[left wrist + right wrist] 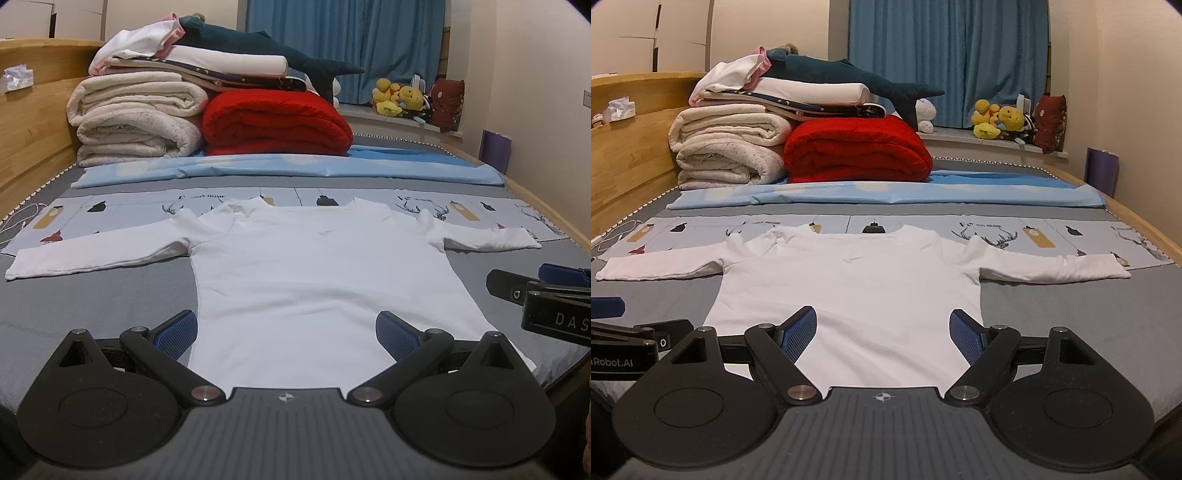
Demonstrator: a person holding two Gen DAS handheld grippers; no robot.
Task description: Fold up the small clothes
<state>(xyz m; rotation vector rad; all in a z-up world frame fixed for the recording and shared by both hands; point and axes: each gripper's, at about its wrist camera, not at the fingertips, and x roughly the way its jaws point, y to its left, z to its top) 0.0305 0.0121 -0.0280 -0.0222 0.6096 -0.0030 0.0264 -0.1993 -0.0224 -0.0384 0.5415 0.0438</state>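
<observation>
A small white long-sleeved shirt [314,273] lies flat on the grey bed cover, sleeves spread to both sides, collar at the far end; it also shows in the right wrist view [857,291]. My left gripper [286,332] is open and empty over the left part of the shirt's near hem. My right gripper [882,332] is open and empty over the right part of the hem. The right gripper's body shows at the right edge of the left wrist view [546,299], and the left gripper's body shows at the left edge of the right wrist view [624,347].
Folded cream blankets [136,118], a red blanket [273,125] and a blue shark plush [266,48] are stacked at the bed's far end. A light blue sheet [288,170] and a printed cloth [110,210] lie beyond the shirt. A wooden bed frame [33,122] runs along the left.
</observation>
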